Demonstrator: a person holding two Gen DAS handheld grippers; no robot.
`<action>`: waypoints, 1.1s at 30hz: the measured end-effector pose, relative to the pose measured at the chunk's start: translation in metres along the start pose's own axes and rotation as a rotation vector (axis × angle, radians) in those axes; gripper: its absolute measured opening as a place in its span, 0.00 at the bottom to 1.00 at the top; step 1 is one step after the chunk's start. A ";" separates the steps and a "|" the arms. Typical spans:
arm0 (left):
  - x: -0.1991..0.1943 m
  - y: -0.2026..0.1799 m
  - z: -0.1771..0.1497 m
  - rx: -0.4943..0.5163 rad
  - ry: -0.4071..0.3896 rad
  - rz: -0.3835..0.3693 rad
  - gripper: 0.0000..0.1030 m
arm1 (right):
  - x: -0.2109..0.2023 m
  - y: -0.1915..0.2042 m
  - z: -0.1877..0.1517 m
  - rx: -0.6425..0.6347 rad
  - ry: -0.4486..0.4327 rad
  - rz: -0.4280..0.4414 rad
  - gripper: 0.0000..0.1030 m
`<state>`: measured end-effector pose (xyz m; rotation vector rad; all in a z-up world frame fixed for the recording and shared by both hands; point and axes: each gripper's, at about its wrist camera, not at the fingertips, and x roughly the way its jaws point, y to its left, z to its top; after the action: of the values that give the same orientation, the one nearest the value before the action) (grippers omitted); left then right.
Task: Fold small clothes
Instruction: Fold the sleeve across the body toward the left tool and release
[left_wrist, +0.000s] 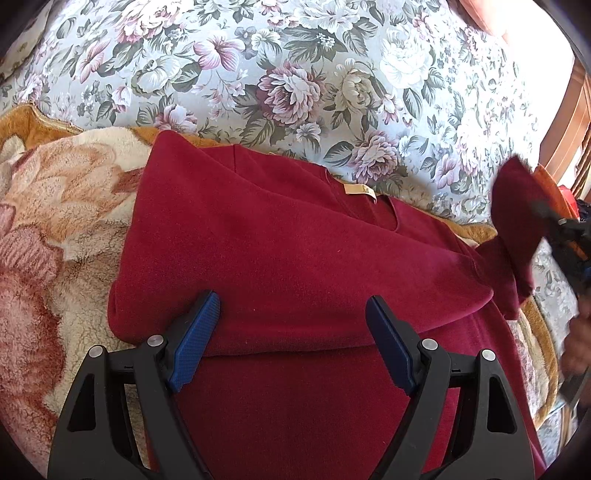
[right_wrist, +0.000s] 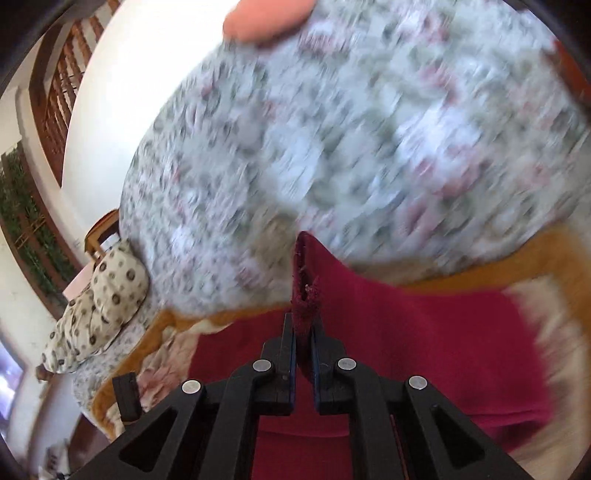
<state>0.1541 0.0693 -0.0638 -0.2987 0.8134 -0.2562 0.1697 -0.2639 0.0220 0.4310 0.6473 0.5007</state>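
Note:
A dark red fleece top (left_wrist: 295, 251) lies on a fluffy blanket, its left side folded over, with a tan label (left_wrist: 358, 190) at the neckline. My left gripper (left_wrist: 291, 314) is open and empty, its blue pads just above the top's folded front edge. My right gripper (right_wrist: 303, 328) is shut on the end of the red sleeve (right_wrist: 306, 280) and holds it lifted; the top (right_wrist: 424, 325) lies below it. In the left wrist view the lifted sleeve (left_wrist: 517, 221) hangs at the right, with the right gripper (left_wrist: 543, 208) blurred beside it.
A cream and orange fluffy blanket (left_wrist: 55, 236) lies under the top on a floral bedspread (left_wrist: 295, 74). A spotted pillow (right_wrist: 99, 306) lies at the bed's left edge in the right wrist view. A wooden railing (right_wrist: 62, 92) stands beyond the bed.

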 end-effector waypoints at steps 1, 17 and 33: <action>-0.001 0.001 0.000 -0.009 -0.002 -0.008 0.79 | 0.019 0.007 -0.011 0.007 0.036 -0.004 0.06; 0.007 -0.049 0.034 -0.118 0.035 -0.200 0.79 | 0.106 0.024 -0.077 -0.070 0.224 -0.118 0.06; 0.021 -0.026 0.018 -0.174 0.071 -0.228 0.79 | 0.112 0.042 -0.083 -0.190 0.230 -0.218 0.09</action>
<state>0.1787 0.0413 -0.0572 -0.5498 0.8739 -0.4128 0.1793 -0.1495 -0.0666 0.1212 0.8499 0.4019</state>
